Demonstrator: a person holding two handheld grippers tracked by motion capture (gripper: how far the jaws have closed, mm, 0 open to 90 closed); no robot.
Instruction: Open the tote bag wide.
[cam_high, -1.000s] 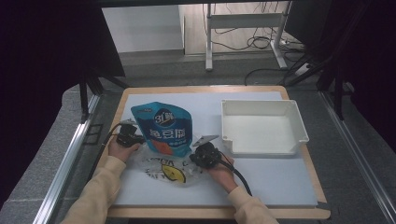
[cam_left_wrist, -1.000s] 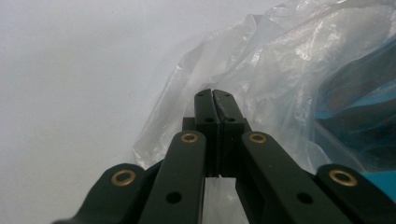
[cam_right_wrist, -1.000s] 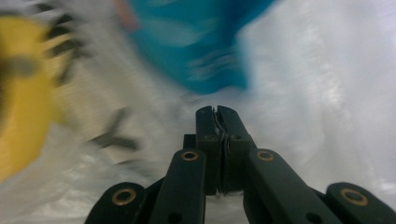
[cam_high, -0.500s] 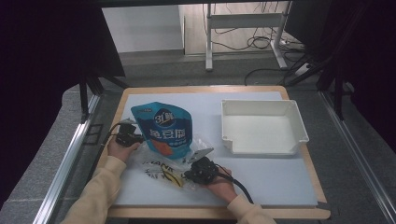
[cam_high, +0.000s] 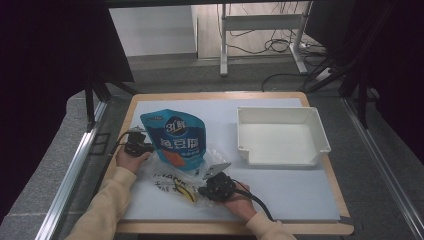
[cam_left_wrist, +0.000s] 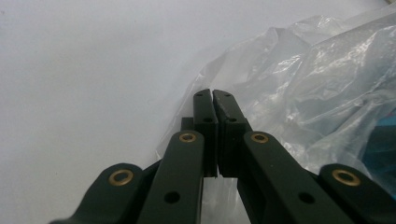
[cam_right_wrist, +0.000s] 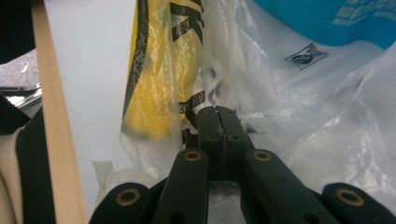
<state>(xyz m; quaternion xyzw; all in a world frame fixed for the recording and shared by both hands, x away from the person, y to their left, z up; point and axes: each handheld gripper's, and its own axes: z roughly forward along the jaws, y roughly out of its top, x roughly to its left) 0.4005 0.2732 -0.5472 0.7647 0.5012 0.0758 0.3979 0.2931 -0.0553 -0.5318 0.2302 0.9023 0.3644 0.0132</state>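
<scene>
A blue stand-up pouch (cam_high: 175, 137) lies partly on a clear plastic bag (cam_high: 167, 181) with yellow and black print, on the left half of the white mat. My left gripper (cam_high: 149, 148) rests at the pouch's left edge. Its jaws are shut, pinching the bag's clear film (cam_left_wrist: 303, 93) at the tips (cam_left_wrist: 212, 93). My right gripper (cam_high: 201, 191) lies in front of the pouch and points left. It is shut on a fold of the bag (cam_right_wrist: 154, 93) at its tips (cam_right_wrist: 218, 109), and the blue pouch (cam_right_wrist: 327, 18) shows beyond.
A white, empty rectangular tray (cam_high: 320, 135) sits on the right half of the mat (cam_high: 290, 192). The wooden table rim (cam_high: 225, 95) frames the mat. Metal rails run along both sides of the table.
My right gripper has moved from beside the pouch's lower right corner toward the near table edge, dragging the plastic bag with it. The left gripper has stayed in place.
</scene>
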